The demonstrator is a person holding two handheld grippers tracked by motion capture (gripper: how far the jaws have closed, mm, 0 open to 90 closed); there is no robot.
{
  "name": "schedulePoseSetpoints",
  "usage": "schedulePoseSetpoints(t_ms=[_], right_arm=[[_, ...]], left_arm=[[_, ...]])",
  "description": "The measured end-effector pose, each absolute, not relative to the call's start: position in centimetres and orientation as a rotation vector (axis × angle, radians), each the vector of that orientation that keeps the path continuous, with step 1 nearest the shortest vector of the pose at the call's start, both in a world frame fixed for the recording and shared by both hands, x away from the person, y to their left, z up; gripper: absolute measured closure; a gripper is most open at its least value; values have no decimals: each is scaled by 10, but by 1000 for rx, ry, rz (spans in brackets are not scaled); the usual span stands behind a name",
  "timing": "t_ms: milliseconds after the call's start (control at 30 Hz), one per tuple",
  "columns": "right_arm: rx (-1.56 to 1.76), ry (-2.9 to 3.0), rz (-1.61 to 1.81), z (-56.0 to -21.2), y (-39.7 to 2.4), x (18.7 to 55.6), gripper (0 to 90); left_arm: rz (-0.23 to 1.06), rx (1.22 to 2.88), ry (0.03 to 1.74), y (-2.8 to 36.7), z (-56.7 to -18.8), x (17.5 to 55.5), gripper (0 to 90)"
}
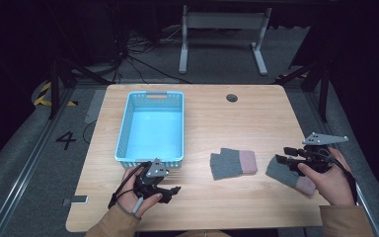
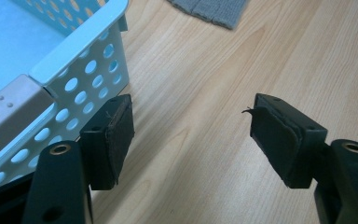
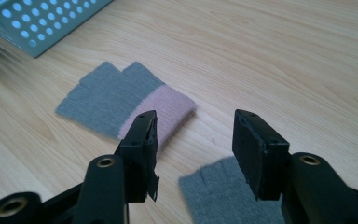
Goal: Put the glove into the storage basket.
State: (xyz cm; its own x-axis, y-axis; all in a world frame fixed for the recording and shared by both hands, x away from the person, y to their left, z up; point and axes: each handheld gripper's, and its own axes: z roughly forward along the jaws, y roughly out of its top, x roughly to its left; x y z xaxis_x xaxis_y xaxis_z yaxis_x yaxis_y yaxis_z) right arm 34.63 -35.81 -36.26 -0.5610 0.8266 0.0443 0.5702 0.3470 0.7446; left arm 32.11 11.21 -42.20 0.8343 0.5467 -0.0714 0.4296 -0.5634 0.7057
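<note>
Glove [image 1: 290, 174] under right gripper [image 1: 282, 157] — jaws apart; left gripper [image 1: 170, 192] open beside basket [image 1: 123, 129].

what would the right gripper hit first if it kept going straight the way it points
Probably the grey glove with the pink cuff lying flat ahead of the open right gripper; its cuff sits just past the jaw tips. A second grey glove lies below the jaws. Depth is hard to judge.
</note>
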Motion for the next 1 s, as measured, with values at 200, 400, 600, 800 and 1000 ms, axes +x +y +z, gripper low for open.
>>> schedulePoseSetpoints(t_ms=[200,400,600,800,1000], right_arm=[[1277,2273,1008,-365,-370,347,461],[1345,2303,901,-374,-378,349,466],[1477,2320,792,-383,-387,351,456],[1526,2344,713,-393,-393,353,450],[1522,2382,636,-401,-396,355,435]], left_arm=[[194,2253,713,113,-423,322,312],[185,2268,705,111,-424,321,311],[182,2270,705,111,-424,322,311],[178,2273,703,111,-425,322,311],[177,2275,703,110,-425,322,311]])
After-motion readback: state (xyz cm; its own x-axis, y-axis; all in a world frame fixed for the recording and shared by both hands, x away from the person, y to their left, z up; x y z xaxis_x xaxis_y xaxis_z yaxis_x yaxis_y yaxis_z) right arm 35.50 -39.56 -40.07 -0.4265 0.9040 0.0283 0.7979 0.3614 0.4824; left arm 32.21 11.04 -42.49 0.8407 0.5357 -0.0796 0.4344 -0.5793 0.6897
